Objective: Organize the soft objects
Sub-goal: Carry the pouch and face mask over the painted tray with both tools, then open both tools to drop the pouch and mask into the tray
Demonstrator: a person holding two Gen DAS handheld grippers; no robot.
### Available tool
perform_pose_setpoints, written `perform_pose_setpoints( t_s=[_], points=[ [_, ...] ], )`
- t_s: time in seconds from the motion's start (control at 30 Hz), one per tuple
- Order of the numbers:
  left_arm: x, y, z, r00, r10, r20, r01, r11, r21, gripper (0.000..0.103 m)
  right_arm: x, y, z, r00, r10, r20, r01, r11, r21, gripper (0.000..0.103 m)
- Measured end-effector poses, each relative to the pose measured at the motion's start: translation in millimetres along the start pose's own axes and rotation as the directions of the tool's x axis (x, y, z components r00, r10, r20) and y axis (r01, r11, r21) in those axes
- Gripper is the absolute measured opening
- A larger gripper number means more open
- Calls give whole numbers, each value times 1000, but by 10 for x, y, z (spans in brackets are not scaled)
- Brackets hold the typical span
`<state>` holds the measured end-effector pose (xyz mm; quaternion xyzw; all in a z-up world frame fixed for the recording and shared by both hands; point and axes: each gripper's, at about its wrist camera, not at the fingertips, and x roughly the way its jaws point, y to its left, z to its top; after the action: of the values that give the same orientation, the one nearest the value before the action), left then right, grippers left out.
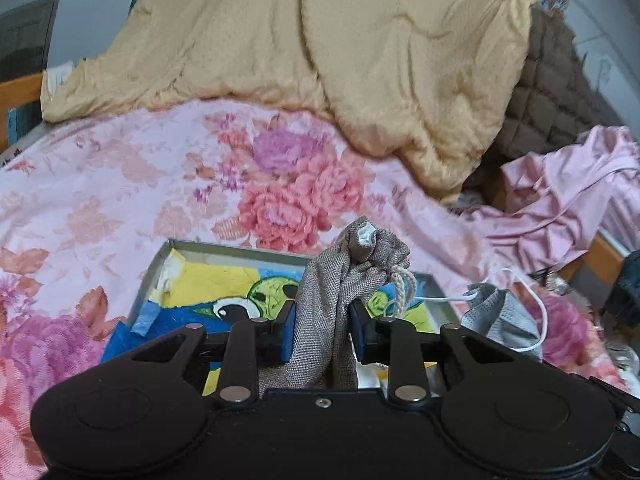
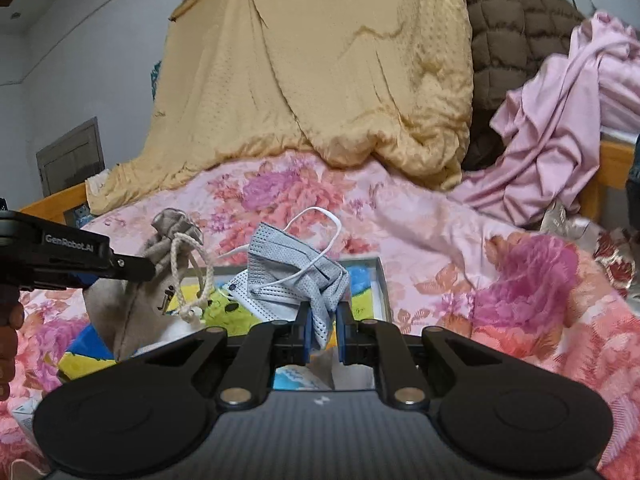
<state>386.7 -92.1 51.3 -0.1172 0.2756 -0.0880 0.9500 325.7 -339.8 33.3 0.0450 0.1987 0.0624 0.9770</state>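
My left gripper point(image 1: 322, 330) is shut on a grey-beige drawstring pouch point(image 1: 344, 280) and holds it upright over a shallow grey box point(image 1: 168, 264) lined with a yellow and blue cartoon picture. The pouch also shows in the right wrist view point(image 2: 160, 280), with the left gripper's arm point(image 2: 72, 256) beside it. My right gripper point(image 2: 322, 332) is shut on a grey face mask point(image 2: 296, 272) with white ear loops, held above the same box point(image 2: 382, 284). The mask shows at the right of the left wrist view point(image 1: 500, 320).
The box lies on a pink floral bedspread point(image 1: 120, 184). Behind it are a heaped yellow quilt point(image 1: 320, 48), a brown quilted jacket point(image 2: 512, 32) and crumpled pink cloth point(image 2: 560, 128). A wooden bed frame point(image 2: 616, 160) runs along the right.
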Motion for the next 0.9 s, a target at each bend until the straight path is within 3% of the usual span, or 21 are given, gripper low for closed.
perform_pose_setpoints(
  t_s=[0.3,0.47,0.63,0.8,0.9],
  points=[
    [427,-86,3,988,59,-142,-63,998,-24,30,209,-109,-2,993,27,-118,-21,998,53,15],
    [535,-107,5,978,85,-191,-95,994,-47,32,236,-121,-39,991,29,-129,-21,998,58,21],
    [573,-201,-5,973,129,-191,-135,991,-17,35,213,-118,-48,991,24,-131,-17,998,54,31],
    [561,-232,-21,973,141,-184,-146,989,-14,45,192,-97,-40,991,22,-129,-17,999,46,37],
    [524,-211,-33,973,150,-175,-156,987,-21,49,164,-71,-34,992,12,-124,-9,1000,30,47]
  ],
)
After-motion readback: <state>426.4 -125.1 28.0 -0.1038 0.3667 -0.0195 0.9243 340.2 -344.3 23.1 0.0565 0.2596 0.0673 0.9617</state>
